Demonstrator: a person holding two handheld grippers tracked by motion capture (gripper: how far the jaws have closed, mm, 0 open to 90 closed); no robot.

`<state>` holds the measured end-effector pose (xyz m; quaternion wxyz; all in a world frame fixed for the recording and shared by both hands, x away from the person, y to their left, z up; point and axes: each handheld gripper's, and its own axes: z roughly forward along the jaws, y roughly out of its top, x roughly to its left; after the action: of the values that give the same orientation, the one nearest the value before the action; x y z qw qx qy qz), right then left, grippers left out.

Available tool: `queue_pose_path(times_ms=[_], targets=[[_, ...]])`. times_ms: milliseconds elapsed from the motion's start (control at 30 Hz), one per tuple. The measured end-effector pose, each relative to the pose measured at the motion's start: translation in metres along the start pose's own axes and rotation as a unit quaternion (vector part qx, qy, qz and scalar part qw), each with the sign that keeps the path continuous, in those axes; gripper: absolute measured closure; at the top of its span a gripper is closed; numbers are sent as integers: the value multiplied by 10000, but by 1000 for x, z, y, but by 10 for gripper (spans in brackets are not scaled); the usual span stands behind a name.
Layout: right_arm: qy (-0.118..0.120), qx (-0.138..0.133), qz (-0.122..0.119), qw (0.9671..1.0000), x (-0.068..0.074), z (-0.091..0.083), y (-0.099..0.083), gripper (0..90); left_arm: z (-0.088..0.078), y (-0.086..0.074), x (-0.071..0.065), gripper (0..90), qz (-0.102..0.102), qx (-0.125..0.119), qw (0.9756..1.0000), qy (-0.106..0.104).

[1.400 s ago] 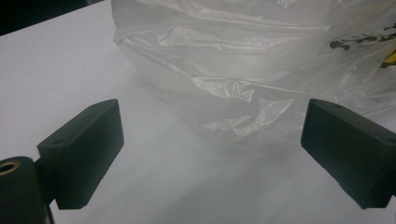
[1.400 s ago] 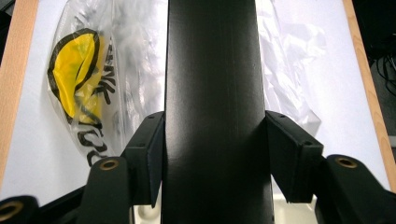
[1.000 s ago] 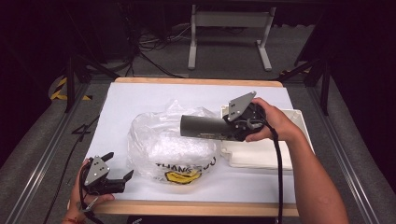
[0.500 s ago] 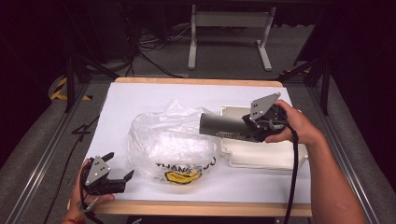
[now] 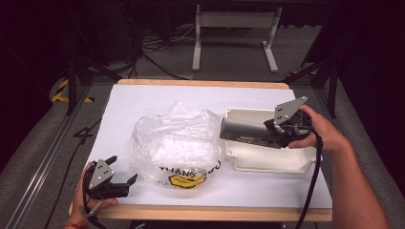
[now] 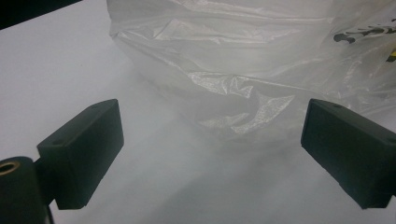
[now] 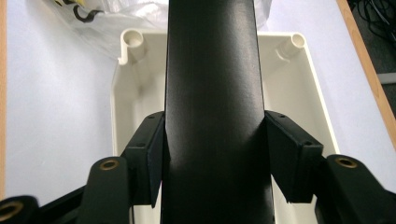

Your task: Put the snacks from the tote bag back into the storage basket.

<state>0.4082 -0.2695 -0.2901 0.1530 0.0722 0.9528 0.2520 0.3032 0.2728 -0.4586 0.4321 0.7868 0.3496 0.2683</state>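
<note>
Now right tool point(image 5: 267, 133) clamps dark cylinder point(image 5: 246, 132) over white tray point(image 5: 267, 162), probably for placing; left tool point(image 5: 125, 183) gapes near bag point(image 5: 176, 143).

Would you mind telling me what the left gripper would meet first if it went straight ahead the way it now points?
Most likely the clear plastic bag: it lies just beyond the open left gripper, with bare white table before it.
</note>
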Motion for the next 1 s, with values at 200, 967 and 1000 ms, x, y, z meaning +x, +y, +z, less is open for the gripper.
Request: queue_pose_path(times_ms=[200,967,1000], targets=[[17,52,70,10000,0,-3,-12,431,1,0,-1,68,-29,10,10000,-6],[140,375,322,9987,-6,14,-45,432,1,0,-1,67,-2,35,10000,7],[140,375,322,9987,-6,14,-45,432,1,0,-1,67,-2,35,10000,7]])
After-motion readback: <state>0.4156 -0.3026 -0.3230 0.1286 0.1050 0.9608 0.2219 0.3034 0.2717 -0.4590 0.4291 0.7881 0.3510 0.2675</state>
